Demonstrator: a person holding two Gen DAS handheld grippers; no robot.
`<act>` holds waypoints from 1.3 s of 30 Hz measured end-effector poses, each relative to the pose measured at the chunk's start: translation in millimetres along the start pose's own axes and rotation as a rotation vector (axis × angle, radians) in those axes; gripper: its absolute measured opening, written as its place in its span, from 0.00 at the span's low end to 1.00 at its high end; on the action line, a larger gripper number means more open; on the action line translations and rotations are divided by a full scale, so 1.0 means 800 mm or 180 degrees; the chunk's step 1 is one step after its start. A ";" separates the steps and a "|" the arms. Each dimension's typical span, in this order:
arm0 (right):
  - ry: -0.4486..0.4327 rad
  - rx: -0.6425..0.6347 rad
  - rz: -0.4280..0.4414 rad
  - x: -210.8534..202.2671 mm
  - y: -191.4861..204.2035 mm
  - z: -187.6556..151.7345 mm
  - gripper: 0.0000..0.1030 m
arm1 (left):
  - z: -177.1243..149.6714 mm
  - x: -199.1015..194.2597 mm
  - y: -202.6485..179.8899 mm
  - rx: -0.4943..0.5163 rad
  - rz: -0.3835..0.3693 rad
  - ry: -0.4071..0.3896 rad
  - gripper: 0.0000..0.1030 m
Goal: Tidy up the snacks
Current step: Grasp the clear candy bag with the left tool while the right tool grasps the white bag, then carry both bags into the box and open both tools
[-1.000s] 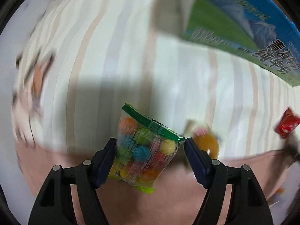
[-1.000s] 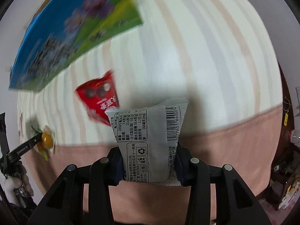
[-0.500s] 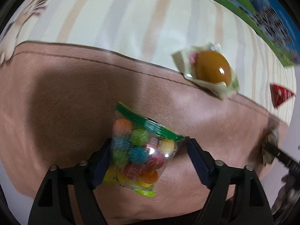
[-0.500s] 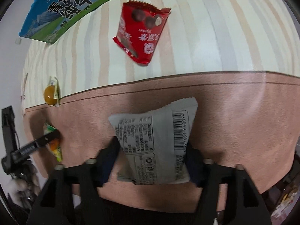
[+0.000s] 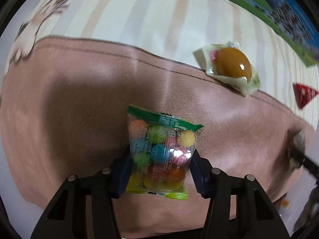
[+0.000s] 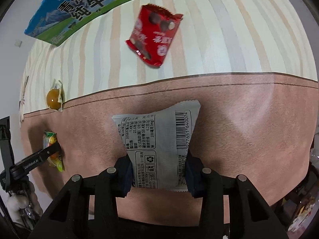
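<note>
A clear bag of coloured candy balls point(image 5: 159, 139) with a green top seal lies on the pink band of the tablecloth point(image 5: 79, 99). My left gripper point(image 5: 160, 169) points down over it, jaws closing, blue pads pressing both sides of the bag. In the right wrist view a grey snack packet point(image 6: 157, 131) with a barcode lies on the same pink band. My right gripper point(image 6: 158, 167) is closing too, pads against the packet's edges. The left gripper's finger point(image 6: 39, 157) and candy bag point(image 6: 50, 145) show at that view's far left.
A red chocolate packet point(image 6: 154, 33) and a wrapped amber jelly point(image 5: 231, 63) lie on the striped cloth point(image 6: 219, 29) beyond the pink band. A blue-green milk carton box point(image 6: 95, 4) lies further back. Clutter shows past the table's right edge point(image 6: 299, 209).
Both hands came back from the striped cloth to the pink band and sank a little. Both grippers stood wider half a second ago and have closed onto their packets.
</note>
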State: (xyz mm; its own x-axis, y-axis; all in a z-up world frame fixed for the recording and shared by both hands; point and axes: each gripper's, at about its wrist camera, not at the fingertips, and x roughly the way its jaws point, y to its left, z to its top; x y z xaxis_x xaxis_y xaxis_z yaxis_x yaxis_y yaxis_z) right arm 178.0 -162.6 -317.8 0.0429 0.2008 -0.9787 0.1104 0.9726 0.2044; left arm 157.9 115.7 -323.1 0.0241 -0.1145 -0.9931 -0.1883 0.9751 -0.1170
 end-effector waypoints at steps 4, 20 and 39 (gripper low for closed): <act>0.0108 -0.0058 -0.0001 0.012 0.007 -0.003 0.47 | -0.014 0.015 0.015 0.0008 0.0022 0.0002 0.49; 0.0072 -0.0089 -0.0138 0.031 0.027 -0.013 0.44 | -0.010 0.014 -0.012 0.0111 0.0178 -0.0080 0.45; -0.0847 -0.0265 0.0691 -0.182 0.064 0.092 0.42 | 0.100 -0.216 -0.201 0.0610 -0.0783 -0.0828 0.45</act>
State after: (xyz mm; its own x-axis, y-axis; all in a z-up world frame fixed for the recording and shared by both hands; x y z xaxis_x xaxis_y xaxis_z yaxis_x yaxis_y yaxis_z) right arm 250.7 -150.6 -163.2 0.3150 0.3771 -0.8710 -0.0105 0.9190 0.3941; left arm 262.9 -6.0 -132.5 0.2978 -0.3210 -0.8991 0.0398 0.9451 -0.3242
